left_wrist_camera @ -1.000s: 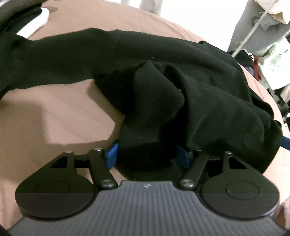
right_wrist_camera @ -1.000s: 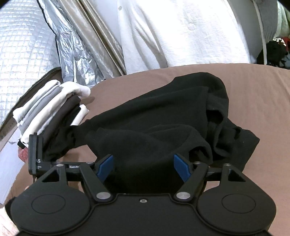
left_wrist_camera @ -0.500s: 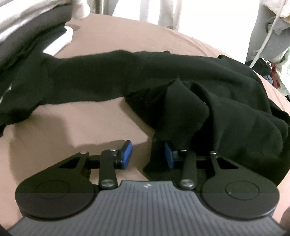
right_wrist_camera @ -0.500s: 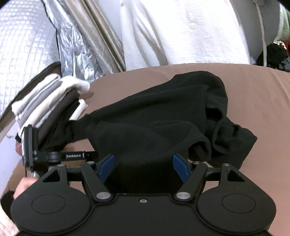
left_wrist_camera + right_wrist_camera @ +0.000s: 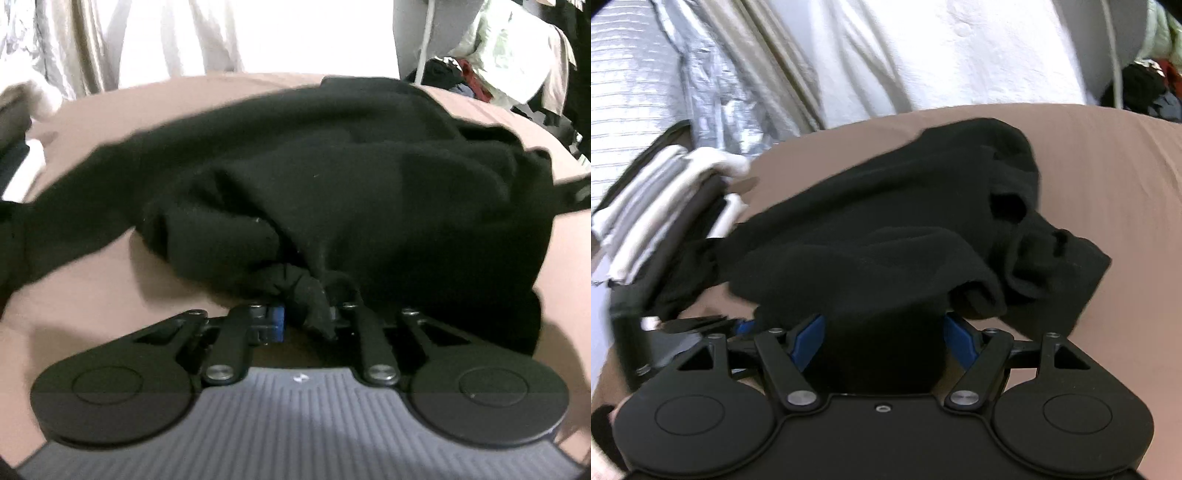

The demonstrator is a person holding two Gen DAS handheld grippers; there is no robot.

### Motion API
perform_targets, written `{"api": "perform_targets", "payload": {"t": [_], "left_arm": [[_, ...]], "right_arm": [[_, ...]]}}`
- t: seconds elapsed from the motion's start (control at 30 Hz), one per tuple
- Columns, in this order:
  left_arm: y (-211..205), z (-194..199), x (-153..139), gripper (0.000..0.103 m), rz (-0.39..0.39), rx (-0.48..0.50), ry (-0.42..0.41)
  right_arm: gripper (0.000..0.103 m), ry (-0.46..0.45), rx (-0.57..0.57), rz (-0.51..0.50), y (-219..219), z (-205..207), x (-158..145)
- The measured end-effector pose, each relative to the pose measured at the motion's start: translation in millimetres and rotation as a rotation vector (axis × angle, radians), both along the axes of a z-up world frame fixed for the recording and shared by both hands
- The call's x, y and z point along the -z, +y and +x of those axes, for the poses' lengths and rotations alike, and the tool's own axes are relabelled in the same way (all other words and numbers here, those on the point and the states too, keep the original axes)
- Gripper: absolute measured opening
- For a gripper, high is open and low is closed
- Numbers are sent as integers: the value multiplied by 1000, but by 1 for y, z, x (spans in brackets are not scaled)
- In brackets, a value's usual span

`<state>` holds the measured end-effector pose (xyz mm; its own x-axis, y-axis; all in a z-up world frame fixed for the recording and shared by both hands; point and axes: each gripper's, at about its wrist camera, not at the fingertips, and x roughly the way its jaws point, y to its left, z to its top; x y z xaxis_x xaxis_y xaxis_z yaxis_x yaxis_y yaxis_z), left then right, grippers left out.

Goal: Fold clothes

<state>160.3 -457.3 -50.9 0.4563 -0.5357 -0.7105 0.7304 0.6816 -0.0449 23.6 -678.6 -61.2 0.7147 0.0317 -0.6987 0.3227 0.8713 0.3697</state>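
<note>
A stack of folded clothes (image 5: 661, 206) sits at the left edge of the brown bed surface (image 5: 1108, 155). The crumpled black garment (image 5: 886, 229) lies mid-bed. The left gripper (image 5: 306, 314) is closing, a bunched fold pinched between its jaws. The right gripper (image 5: 882, 332) stands wide, cloth between its blue pads (image 5: 807, 338), unclamped.

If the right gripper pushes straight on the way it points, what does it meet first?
The black garment. The right gripper has its jaws wide apart with black cloth already bunched between them, so it would likely press deeper into that pile on the brown bed cover; exact depth is unclear.
</note>
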Motion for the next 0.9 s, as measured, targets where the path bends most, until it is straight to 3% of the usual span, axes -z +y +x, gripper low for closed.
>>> {"api": "perform_targets", "payload": {"t": [0.1, 0.2, 0.27, 0.37, 0.47, 0.53, 0.63, 0.73, 0.8, 0.9], "left_arm": [[15, -4, -48, 14, -95, -66, -111], [56, 0, -103, 14, -254, -138, -134], [81, 0, -126, 14, -274, -178, -120], [106, -5, -136, 14, -214, -256, -113], [127, -2, -133, 14, -285, -302, -25], [131, 2, -132, 14, -325, -293, 2], [130, 7, -130, 14, -350, -287, -35], [134, 7, -127, 14, -407, -279, -56], [135, 8, -126, 14, -424, -284, -72], [135, 6, -124, 14, -343, -339, -129]], "right_arm": [[76, -2, 54, 31, -14, -2, 2], [76, -71, 30, 43, -12, -11, -11], [75, -150, -104, -34, 12, -20, -27], [75, -215, -369, -199, 69, -33, -41], [75, -154, -583, -288, 125, -33, -30], [77, -97, -626, -332, 154, -26, -12], [80, 0, -562, -402, 188, -4, 22], [81, 114, -403, -460, 202, 24, 63], [86, 68, -294, -416, 190, 29, 70], [86, 62, -132, -442, 173, 25, 66]]}}
